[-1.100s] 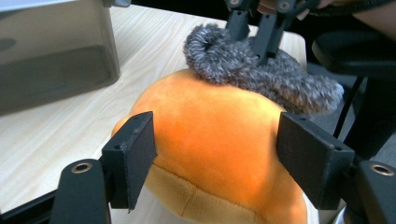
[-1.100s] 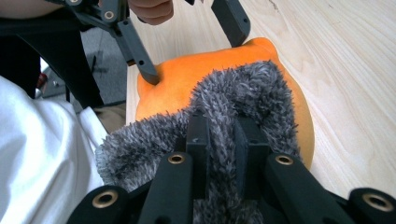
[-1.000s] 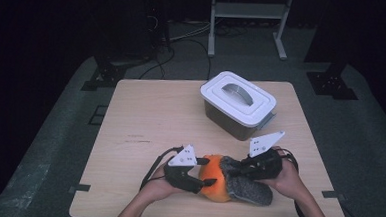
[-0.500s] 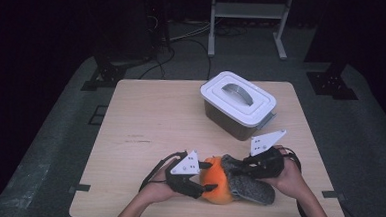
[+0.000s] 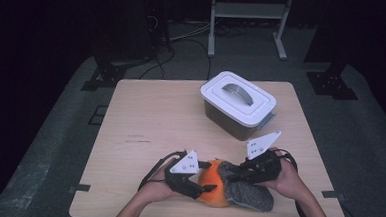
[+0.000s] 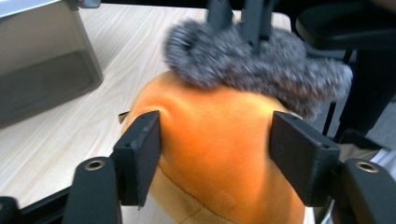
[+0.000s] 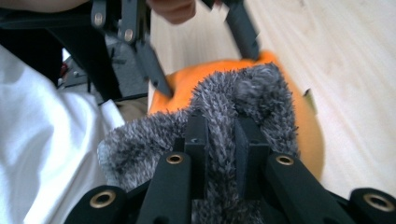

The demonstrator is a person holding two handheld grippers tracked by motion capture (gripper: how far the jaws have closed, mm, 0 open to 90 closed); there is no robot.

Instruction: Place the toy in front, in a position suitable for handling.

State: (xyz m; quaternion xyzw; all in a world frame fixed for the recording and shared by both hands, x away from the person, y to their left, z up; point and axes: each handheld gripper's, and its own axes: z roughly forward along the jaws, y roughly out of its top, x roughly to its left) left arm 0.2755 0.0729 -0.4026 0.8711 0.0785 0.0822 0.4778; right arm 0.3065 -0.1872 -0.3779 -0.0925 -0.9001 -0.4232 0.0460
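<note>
At the near edge of the tabletop, I work an orange plush toy with a grey furry collar, one gripper on each side. My left gripper has its jaws set around the orange body, both pads against the fabric, though I cannot tell from its own view how firmly they press. My right gripper is pinched tight on a tuft of the grey fur. The risk I see lies in that thin pinch: fur alone gives little to hold, and a pull from either side could strip the tuft free or drag the toy off the front edge, which it already sits close to. If my two hands pull unevenly, the soft body may also squirm out of the wider left-hand hold. My left hand comes in low, its gripper pointing right across the toy; my right hand angles in from the far side, its gripper aimed back toward me. The white-lidded box stands well apart, farther up the tabletop.
</note>
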